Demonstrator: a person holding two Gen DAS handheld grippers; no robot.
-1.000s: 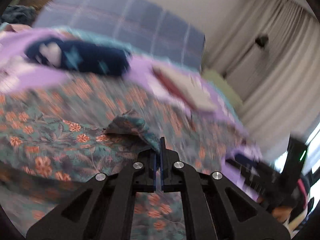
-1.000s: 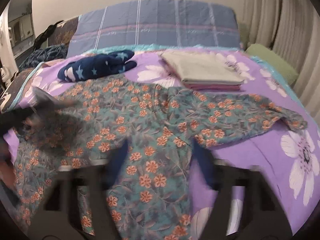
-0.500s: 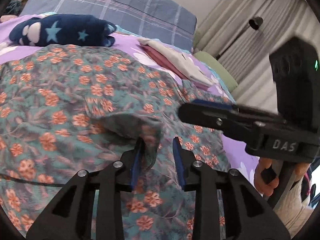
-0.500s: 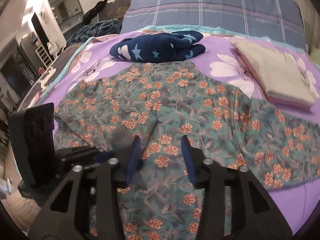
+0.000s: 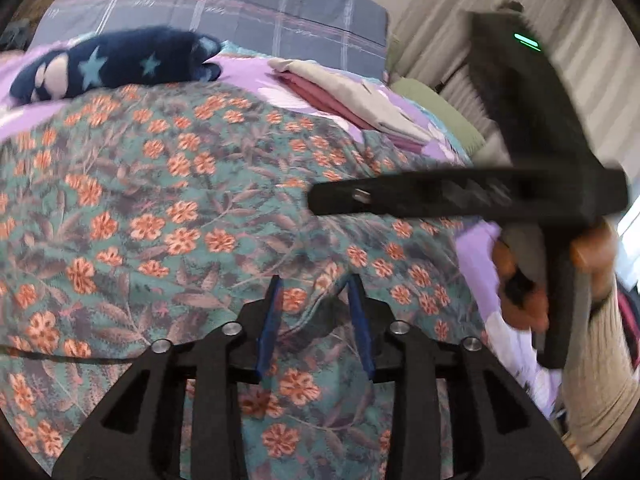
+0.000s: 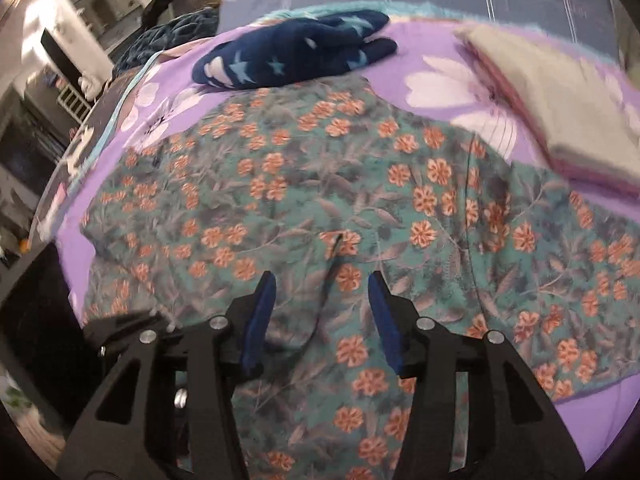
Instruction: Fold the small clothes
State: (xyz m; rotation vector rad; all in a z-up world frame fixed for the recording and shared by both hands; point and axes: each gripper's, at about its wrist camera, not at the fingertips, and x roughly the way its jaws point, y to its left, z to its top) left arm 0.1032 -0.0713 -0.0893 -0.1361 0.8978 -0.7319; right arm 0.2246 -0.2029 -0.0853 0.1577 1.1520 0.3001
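Both grippers (image 5: 314, 292) (image 6: 322, 292) are black, silver-screwed, with blue-lined jaws; the sleeve (image 5: 600, 364) is beige ribbed knit.

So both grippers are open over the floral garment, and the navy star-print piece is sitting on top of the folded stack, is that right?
Not quite. The navy star-print piece lies on the purple sheet, apart from the folded stack, as the right wrist view shows. Both grippers, left and right, are open over the floral garment.

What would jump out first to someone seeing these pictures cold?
Most striking is the teal garment with orange flowers, spread over most of the purple flowered bedsheet. Beyond it lie a navy star-patterned bundle on the left and a neat stack of folded clothes on the right. Up close, both the left gripper and the right gripper hover over the floral cloth with blue fingers apart.
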